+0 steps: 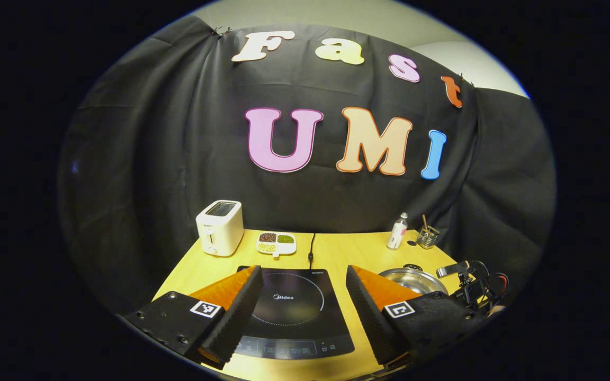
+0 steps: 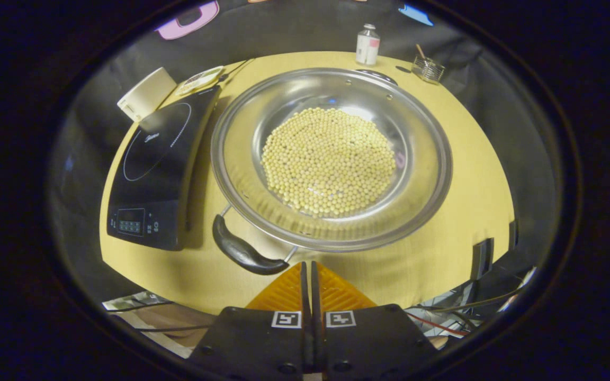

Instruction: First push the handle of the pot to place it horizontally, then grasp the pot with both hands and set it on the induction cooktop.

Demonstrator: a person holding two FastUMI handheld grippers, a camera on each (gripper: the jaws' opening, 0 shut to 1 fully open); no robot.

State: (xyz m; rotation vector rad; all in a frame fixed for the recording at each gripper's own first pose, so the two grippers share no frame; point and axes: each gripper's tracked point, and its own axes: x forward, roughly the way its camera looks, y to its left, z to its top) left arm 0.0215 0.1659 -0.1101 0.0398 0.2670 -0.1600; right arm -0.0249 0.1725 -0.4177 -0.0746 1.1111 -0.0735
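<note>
Closest thing in my right gripper view is the right gripper [image 2: 307, 275] itself, fingers pressed together with nothing between them, tip sitting just beside the pot's near handle [image 2: 241, 250]. That black handle sits off at an angle toward the cooktop side, so I'd say the push step isn't finished yet, maybe barely started. Just past it is the pot [image 2: 331, 159], a wide steel pan full of pale beans, resting on the table [image 2: 474, 174] right next to the induction cooktop [image 2: 151, 169], not on it.

Over in the left gripper view, my left gripper [image 1: 302, 288] is spread wide and holding nothing, hovering over the cooktop's glass. Further back: toaster [image 1: 220, 226], snack tray [image 1: 276, 243], bottle [image 1: 397, 231]. So the two-handed grasp and the lift are all still to do.
</note>
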